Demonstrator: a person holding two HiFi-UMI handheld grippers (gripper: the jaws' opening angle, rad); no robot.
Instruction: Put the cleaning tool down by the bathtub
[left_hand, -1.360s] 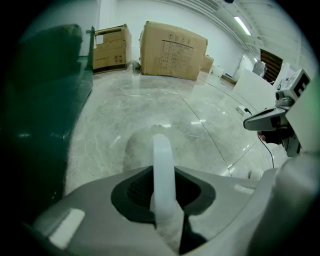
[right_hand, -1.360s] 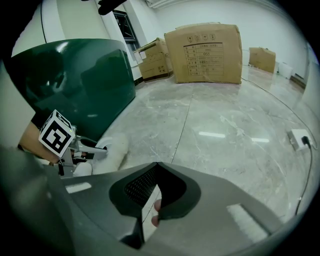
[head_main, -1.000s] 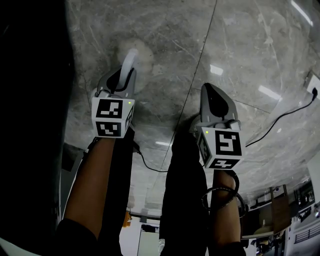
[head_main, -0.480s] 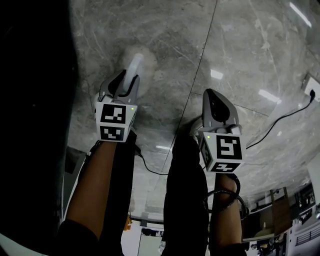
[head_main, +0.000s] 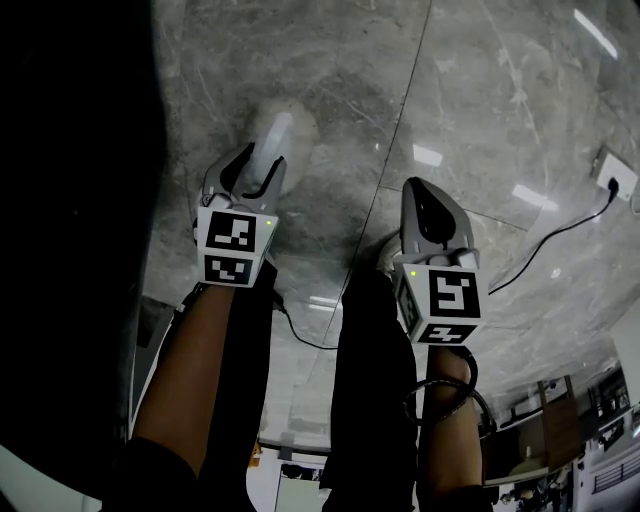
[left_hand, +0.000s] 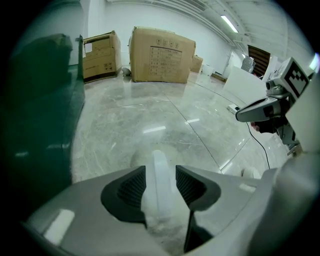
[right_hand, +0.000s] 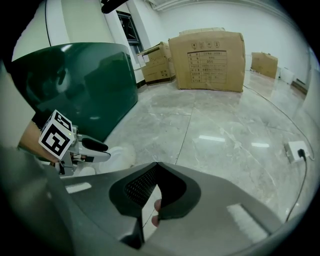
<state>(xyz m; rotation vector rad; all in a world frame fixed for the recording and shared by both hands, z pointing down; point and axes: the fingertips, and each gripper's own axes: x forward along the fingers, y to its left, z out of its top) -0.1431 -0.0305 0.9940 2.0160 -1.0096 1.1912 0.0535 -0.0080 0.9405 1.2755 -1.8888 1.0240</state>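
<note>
My left gripper (head_main: 256, 165) is shut on the white handle (left_hand: 160, 182) of the cleaning tool. Its pale round head (head_main: 287, 124) points down at the marble floor; I cannot tell whether it touches. The dark green bathtub (left_hand: 35, 110) stands just left of it and fills the left of the head view as a dark mass (head_main: 70, 250). In the right gripper view the tool's head (right_hand: 120, 155) shows close to the tub's wall (right_hand: 80, 85). My right gripper (head_main: 422, 192) hangs to the right, shut with nothing in it.
Large cardboard boxes (left_hand: 162, 55) stand at the far wall. A white socket (head_main: 611, 170) with a black cable (head_main: 540, 250) lies on the floor at the right. The person's dark-trousered legs (head_main: 370, 380) are below the grippers.
The left gripper and the tool have shifted slightly right and lower in the head view. The right gripper has barely moved.
</note>
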